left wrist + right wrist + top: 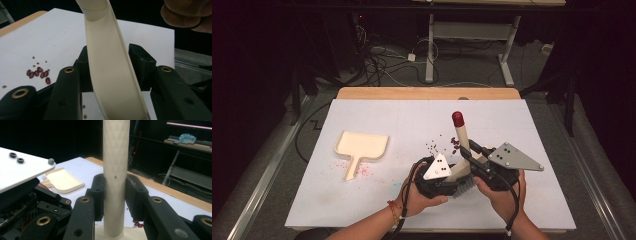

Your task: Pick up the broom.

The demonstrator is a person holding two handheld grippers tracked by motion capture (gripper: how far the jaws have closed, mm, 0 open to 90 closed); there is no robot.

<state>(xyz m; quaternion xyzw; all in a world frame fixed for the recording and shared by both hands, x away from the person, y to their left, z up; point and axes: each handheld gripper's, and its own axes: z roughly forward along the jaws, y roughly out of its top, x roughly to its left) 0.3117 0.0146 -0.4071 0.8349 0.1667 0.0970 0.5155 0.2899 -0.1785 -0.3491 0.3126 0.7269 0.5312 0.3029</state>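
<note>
- Plainly, the brush (460, 150) stands over the near middle of the table (377, 112), bristles down, with both tools on it.
- The right gripper (115, 192) has its jaws clamped on the brush's pale handle, which runs upright between the pads.
- The left gripper (112, 67) has its jaws against the brush's cream head; a thin gap may remain on one side, so I judge it gripped but not firmly proven.
- Red beans (454, 144) lie scattered just beyond the brush; the dustpan (360, 148) sits well apart to the left.
- Risk: two grips on one stiff brush could fight each other, twisting it loose or flicking beans farther off.
- Risk: sweeping towards the distant dustpan may scatter beans, since nothing holds the pan down.
- Hard to make out: the bristles are mostly hidden behind the hands in the high view, and whether they touch the table cannot be told.
- The brush's head is cut off at the bottom of the left gripper view.
</note>
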